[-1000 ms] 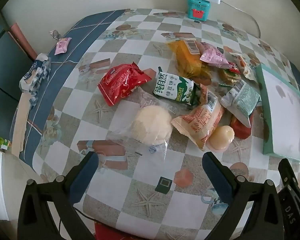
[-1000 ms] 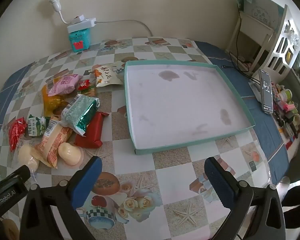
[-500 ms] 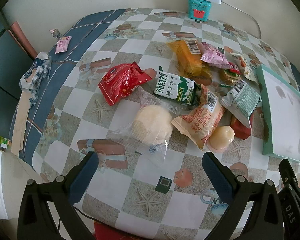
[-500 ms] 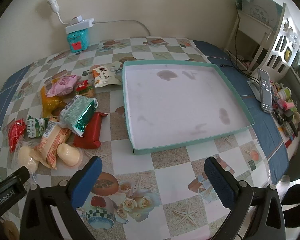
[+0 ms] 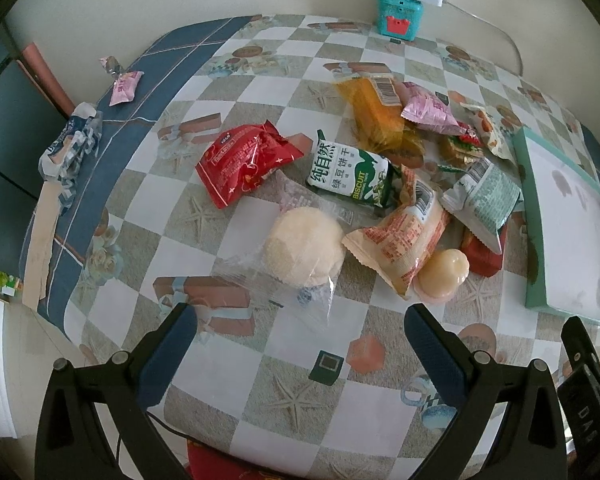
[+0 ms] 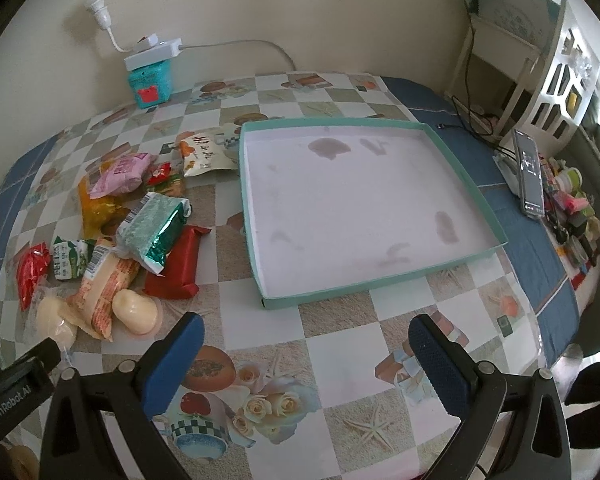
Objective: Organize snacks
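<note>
Nothing much has shifted, just my view drifting a touch; both claws hover spread and empty, left claw [image 5: 300, 340] just short of the bagged round bun [image 5: 303, 246], probably my first pick. Snacks sit heaped on the bench [image 6: 340, 332] ahead-left of my right claw [image 6: 306, 354], while the teal tray [image 6: 466, 184] straight ahead holds nothing yet.

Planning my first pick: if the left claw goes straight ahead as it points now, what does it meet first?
Probably the round pale bun in its clear plastic wrapper, lying centred ahead of the open left claw. Depth is uncertain, so it might meet the checkered tablecloth first.
</note>
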Demonstrator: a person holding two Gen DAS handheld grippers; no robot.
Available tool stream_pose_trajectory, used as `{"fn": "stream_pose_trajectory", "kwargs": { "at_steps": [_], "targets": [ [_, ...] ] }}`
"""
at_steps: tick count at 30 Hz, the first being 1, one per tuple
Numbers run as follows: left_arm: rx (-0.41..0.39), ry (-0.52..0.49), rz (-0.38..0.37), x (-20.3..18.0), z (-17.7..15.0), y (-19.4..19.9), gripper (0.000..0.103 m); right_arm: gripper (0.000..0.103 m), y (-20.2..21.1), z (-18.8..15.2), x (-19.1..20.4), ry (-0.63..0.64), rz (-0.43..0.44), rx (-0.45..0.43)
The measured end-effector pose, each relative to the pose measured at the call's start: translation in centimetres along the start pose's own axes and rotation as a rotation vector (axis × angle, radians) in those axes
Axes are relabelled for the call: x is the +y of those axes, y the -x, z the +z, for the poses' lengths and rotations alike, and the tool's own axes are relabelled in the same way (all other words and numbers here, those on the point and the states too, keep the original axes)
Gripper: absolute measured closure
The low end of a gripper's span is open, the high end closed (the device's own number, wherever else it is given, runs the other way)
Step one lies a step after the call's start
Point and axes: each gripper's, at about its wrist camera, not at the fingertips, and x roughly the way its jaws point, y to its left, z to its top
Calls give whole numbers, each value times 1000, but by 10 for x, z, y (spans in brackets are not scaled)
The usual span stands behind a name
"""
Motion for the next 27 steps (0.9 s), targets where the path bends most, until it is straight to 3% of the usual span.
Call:
{"fn": "stream_pose_trajectory", "kwargs": {
  "at_steps": [27],
  "targets": [
    [-1,37,-20,4,3,0,0,0,2,1,-2,-1,18,-7]
  ]
}}
